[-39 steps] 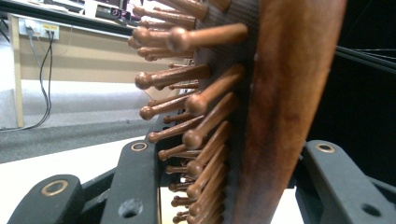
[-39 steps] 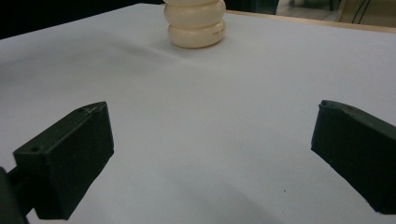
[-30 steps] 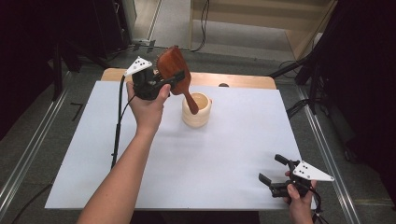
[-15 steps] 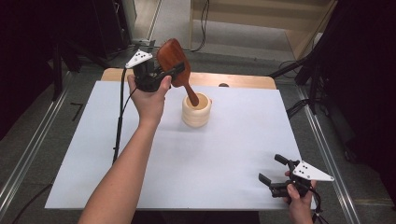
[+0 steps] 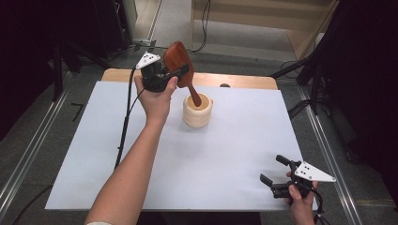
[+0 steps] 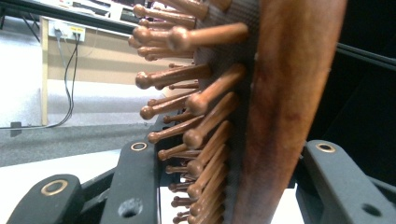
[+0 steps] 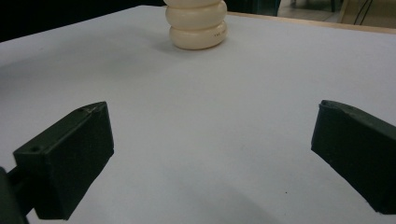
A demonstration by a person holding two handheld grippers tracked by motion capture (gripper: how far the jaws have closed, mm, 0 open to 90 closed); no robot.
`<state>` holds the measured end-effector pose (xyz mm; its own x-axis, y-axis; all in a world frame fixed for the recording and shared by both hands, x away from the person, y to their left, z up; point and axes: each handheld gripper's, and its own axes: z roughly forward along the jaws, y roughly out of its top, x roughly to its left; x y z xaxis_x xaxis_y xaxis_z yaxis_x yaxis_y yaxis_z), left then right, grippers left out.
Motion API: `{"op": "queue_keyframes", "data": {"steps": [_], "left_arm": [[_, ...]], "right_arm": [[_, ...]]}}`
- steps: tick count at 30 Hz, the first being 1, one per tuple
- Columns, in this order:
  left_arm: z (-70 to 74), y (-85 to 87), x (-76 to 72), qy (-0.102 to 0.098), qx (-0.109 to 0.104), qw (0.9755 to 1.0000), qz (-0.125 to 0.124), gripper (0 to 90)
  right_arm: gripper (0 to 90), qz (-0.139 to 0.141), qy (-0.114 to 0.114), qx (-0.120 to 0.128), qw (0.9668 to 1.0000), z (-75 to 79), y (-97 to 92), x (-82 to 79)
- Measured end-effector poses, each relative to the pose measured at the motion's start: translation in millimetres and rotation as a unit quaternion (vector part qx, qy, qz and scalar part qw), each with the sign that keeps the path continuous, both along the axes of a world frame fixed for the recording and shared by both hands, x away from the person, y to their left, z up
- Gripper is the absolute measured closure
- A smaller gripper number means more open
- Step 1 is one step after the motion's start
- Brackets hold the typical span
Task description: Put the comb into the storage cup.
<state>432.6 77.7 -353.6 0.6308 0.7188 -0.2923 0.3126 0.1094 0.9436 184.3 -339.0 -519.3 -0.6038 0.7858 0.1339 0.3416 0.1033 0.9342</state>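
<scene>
Hairbrush, reddish-brown wood with a paddle-shaped head (image 5: pixel 178 58), is clamped at the head by the left gripper (image 5: pixel 180 75), jaws closed on it, held aloft over the far middle of the white sheet-covered table (image 5: pixel 94 154). Its long axis is tilted: head up and to the far left, handle running down and right into the mouth of the cream ribbed round holder (image 5: pixel 197 111). Whether the handle tip touches the holder's floor cannot be told. The right gripper (image 5: pixel 276 173) sits low at the near right corner, jaws spread wide, holding nothing, well apart from the holder.

Left gripper view: polished wood back at right, rows of round-tipped wooden pins (image 6: pixel 187 140) projecting left, black jaws on either side.

Right gripper view: both jaws stand wide apart over bare white surface; the holder, three stacked bulging rings, smooth and matte, stands ahead.
</scene>
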Motion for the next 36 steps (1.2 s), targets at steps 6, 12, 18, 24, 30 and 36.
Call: {"op": "queue_keyframes", "data": {"steps": [6, 12, 18, 24, 30, 36], "left_arm": [[-6.9, -7.6, 2.8, 0.005, 0.006, 1.0000, 0.004, 55.7], [-14.5, -11.7, 4.4, 0.008, 0.004, 1.0000, 0.004, 55.7], [-22.6, -15.0, 6.8, 0.015, 0.006, 0.9999, 0.005, 55.7], [-30.4, -15.5, 7.8, 0.023, 0.004, 0.9997, 0.009, 55.7], [-38.7, -17.0, 9.0, 0.030, 0.005, 0.9995, 0.013, 55.6], [-47.3, -19.6, 9.6, 0.037, 0.007, 0.9991, 0.017, 55.6]], "right_arm": [[0.0, 0.000, -0.001, 0.004, 1.0000, -0.2, -0.6, 0.1], [0.0, 0.001, -0.001, 0.004, 1.0000, -0.3, -0.5, 0.5], [0.0, 0.002, -0.003, 0.003, 1.0000, -0.5, -0.5, 1.3], [0.0, 0.004, -0.002, 0.003, 1.0000, -0.7, 0.1, 1.2], [0.0, 0.003, -0.002, 0.002, 1.0000, -0.8, 0.1, 1.5], [0.0, 0.003, -0.004, 0.000, 1.0000, -0.8, 0.1, 1.7]]}}
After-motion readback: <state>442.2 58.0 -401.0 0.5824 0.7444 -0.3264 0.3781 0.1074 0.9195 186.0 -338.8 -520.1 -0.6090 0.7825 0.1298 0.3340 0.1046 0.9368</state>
